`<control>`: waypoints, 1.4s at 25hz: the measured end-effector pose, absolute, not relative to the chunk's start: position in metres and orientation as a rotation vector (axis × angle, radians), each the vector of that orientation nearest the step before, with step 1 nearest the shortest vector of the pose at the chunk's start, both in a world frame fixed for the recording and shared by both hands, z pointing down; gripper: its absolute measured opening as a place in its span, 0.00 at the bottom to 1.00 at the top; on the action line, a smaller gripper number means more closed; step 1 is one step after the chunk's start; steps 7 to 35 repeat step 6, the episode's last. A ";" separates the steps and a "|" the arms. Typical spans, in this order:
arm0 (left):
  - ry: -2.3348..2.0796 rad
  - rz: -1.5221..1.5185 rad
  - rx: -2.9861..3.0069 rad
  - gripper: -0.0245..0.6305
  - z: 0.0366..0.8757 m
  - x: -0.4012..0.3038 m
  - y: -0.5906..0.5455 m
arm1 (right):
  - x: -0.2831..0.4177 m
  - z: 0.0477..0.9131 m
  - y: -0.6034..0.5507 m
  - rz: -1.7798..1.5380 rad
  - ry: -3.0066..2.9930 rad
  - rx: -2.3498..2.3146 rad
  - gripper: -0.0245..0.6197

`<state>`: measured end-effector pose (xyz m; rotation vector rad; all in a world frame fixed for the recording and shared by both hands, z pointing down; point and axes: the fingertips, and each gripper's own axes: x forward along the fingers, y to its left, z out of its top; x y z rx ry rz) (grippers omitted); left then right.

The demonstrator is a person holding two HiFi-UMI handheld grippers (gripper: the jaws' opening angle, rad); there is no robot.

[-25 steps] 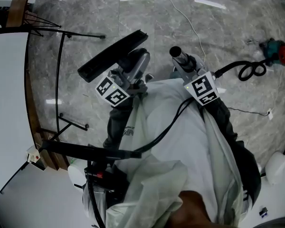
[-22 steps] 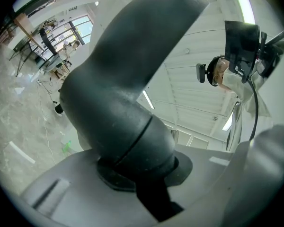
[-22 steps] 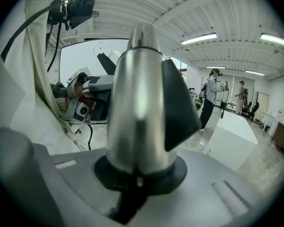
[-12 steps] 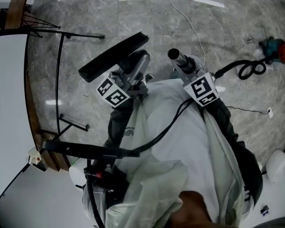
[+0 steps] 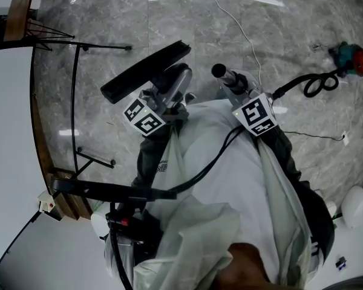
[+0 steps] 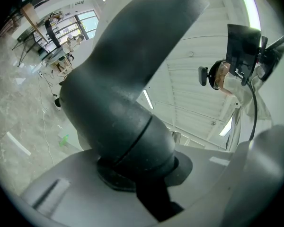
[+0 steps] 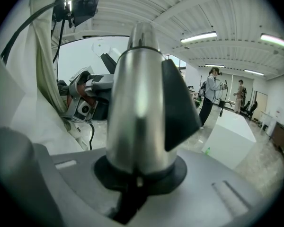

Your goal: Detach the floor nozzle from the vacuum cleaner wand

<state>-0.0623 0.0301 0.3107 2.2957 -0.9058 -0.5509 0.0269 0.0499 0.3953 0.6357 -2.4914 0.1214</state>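
Nothing has shifted since the earlier frame: the left tool (image 6: 141,176) grips the floor nozzle (image 5: 144,71) by its neck, the right tool (image 7: 135,176) grips the steel wand (image 5: 227,77), and the two parts are apart.

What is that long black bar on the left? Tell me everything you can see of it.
The floor nozzle is a long, flat black bar, plastic by its look, with a dark curved neck. The jaws of the left gripper are shut on that neck, holding it tilted above the floor. It is apart from the wand.
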 end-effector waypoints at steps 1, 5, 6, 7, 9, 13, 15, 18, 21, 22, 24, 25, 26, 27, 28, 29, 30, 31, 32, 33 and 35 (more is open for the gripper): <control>-0.908 -0.554 2.294 0.16 0.311 -0.064 0.030 | 0.027 0.396 0.050 0.119 -2.485 0.634 0.10; -0.913 -0.564 2.286 0.16 0.311 -0.065 0.032 | 0.028 0.399 0.054 0.116 -2.473 0.623 0.10; -0.914 -0.566 2.284 0.16 0.311 -0.065 0.033 | 0.027 0.398 0.055 0.115 -2.477 0.620 0.10; -0.914 -0.566 2.284 0.16 0.311 -0.065 0.033 | 0.027 0.398 0.055 0.115 -2.477 0.620 0.10; -0.914 -0.566 2.284 0.16 0.311 -0.065 0.033 | 0.027 0.398 0.055 0.115 -2.477 0.620 0.10; -0.914 -0.566 2.284 0.16 0.311 -0.065 0.033 | 0.027 0.398 0.055 0.115 -2.477 0.620 0.10; -0.914 -0.566 2.284 0.16 0.311 -0.065 0.033 | 0.027 0.398 0.055 0.115 -2.477 0.620 0.10; -0.914 -0.566 2.284 0.16 0.311 -0.065 0.033 | 0.027 0.398 0.055 0.115 -2.477 0.620 0.10; -0.914 -0.566 2.284 0.16 0.311 -0.065 0.033 | 0.027 0.398 0.055 0.115 -2.477 0.620 0.10; -0.914 -0.566 2.284 0.16 0.311 -0.065 0.033 | 0.027 0.398 0.055 0.115 -2.477 0.620 0.10; -0.914 -0.566 2.284 0.16 0.311 -0.065 0.033 | 0.027 0.398 0.055 0.115 -2.477 0.620 0.10; -0.914 -0.566 2.284 0.16 0.311 -0.065 0.033 | 0.027 0.398 0.055 0.115 -2.477 0.620 0.10; -0.914 -0.566 2.284 0.16 0.311 -0.065 0.033 | 0.027 0.398 0.055 0.115 -2.477 0.620 0.10; -0.914 -0.566 2.284 0.16 0.311 -0.065 0.033 | 0.027 0.398 0.055 0.115 -2.477 0.620 0.10; -0.914 -0.566 2.284 0.16 0.311 -0.065 0.033 | 0.027 0.398 0.055 0.115 -2.477 0.620 0.10; -0.914 -0.566 2.284 0.16 0.311 -0.065 0.033 | 0.027 0.398 0.055 0.115 -2.477 0.620 0.10; -0.914 -0.566 2.284 0.16 0.311 -0.065 0.033 | 0.027 0.398 0.055 0.115 -2.477 0.620 0.10; -0.914 -0.566 2.284 0.16 0.311 -0.065 0.033 | 0.027 0.398 0.055 0.115 -2.477 0.620 0.10; -0.914 -0.566 2.284 0.16 0.311 -0.065 0.033 | 0.027 0.398 0.055 0.115 -2.477 0.620 0.10; -0.914 -0.566 2.284 0.16 0.311 -0.065 0.033 | 0.027 0.398 0.055 0.115 -2.477 0.620 0.10; -0.914 -0.566 2.284 0.16 0.311 -0.065 0.033 | 0.027 0.398 0.055 0.115 -2.477 0.620 0.10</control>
